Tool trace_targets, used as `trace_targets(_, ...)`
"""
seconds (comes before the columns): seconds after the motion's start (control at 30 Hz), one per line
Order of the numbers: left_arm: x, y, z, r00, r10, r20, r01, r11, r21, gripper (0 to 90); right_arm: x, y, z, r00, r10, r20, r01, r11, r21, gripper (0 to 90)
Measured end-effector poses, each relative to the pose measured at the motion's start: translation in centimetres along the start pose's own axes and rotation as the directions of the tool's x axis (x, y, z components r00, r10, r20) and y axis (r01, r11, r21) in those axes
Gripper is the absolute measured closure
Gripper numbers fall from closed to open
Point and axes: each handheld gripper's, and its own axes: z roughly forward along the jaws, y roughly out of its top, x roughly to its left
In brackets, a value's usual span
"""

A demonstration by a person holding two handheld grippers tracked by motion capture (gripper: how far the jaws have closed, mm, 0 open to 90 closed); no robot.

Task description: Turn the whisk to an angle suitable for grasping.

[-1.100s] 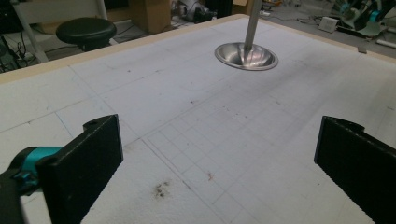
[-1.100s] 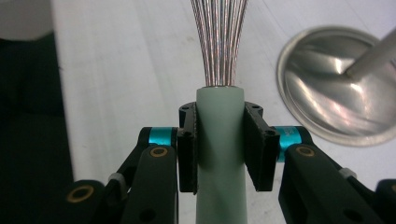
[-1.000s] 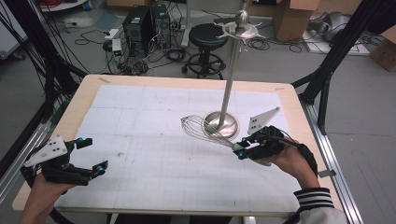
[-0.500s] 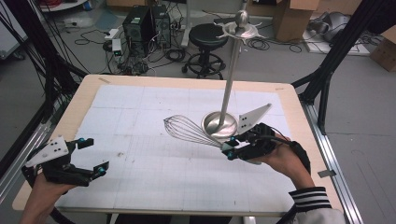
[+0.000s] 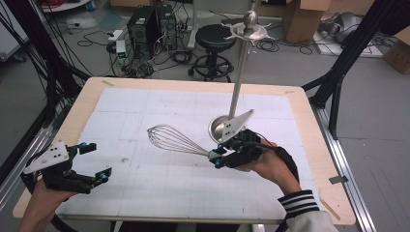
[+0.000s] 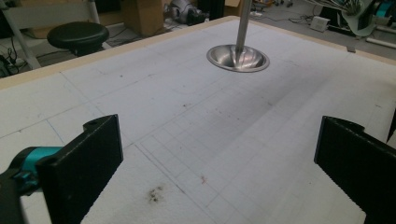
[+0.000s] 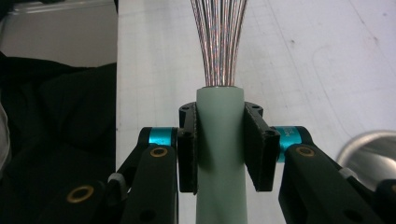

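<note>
So the steel-wire balloon whisk with pale green handle (image 5: 180, 140) is already picked up, held near level above the white gridded mat (image 5: 159, 179), wires pointing left, just beside the polished metal stand with dished base and hooked top (image 5: 237, 87). Right gripper (image 5: 216, 157) is clamped on its handle; left gripper (image 5: 92, 162) idles spread wide and empty at the near-left edge. Hanging it looks like what's left.

blk grippers (image 5: 215, 158), teal joints, striped cuff (image 5: 296, 202)
</note>
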Motion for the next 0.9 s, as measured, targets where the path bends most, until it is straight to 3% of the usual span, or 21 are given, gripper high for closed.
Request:
trace_targets(0.2,0.1,0.0,-0.1,1.0,0.002,0.001,-0.002,1.0,-0.003,1.7,0.2,0.9,2.1,0.9997,-0.017,-0.017,0.018,0.999,0.034,69.1)
trace_targets(0.73,0.1,0.0,-0.2,1.0,0.0,0.006,0.0,1.0,-0.004,1.7,0.3,1.5,6.2,0.9991,-0.017,-0.038,0.019,0.998,0.055,69.1)
trace_targets(0.9,0.1,0.0,-0.2,1.0,0.002,-0.002,-0.002,1.0,0.0,1.7,0.4,1.7,7.2,0.9992,-0.029,-0.026,0.031,0.998,0.061,69.1)
